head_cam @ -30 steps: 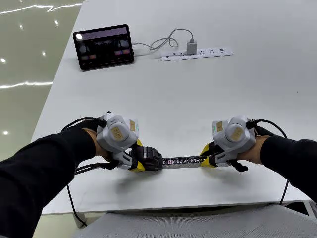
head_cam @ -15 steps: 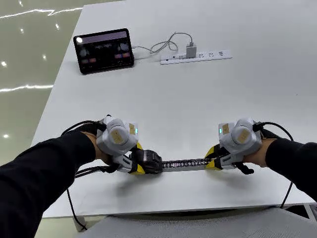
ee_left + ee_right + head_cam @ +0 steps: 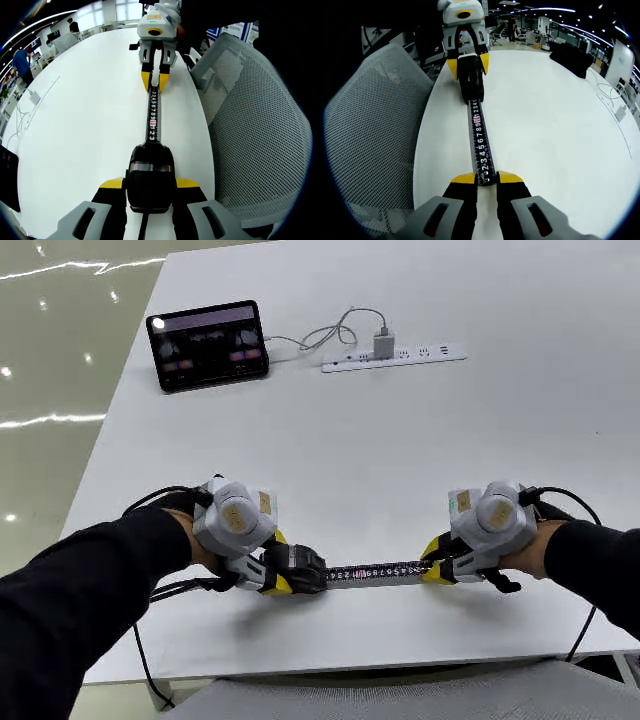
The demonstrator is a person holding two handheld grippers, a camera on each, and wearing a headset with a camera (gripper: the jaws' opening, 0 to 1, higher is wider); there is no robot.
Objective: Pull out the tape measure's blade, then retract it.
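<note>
Since a second ago the right gripper (image 3: 433, 573) has drawn more blade (image 3: 378, 571) out, jaws pinching its tip, the hook hidden. The left gripper (image 3: 278, 578) clamps the tape measure (image 3: 302, 567) near the table (image 3: 400, 440) edge

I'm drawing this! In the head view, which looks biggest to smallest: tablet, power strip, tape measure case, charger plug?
1. tablet
2. power strip and tape measure case: too close to rank, and the case sits nearer the camera
3. charger plug
</note>
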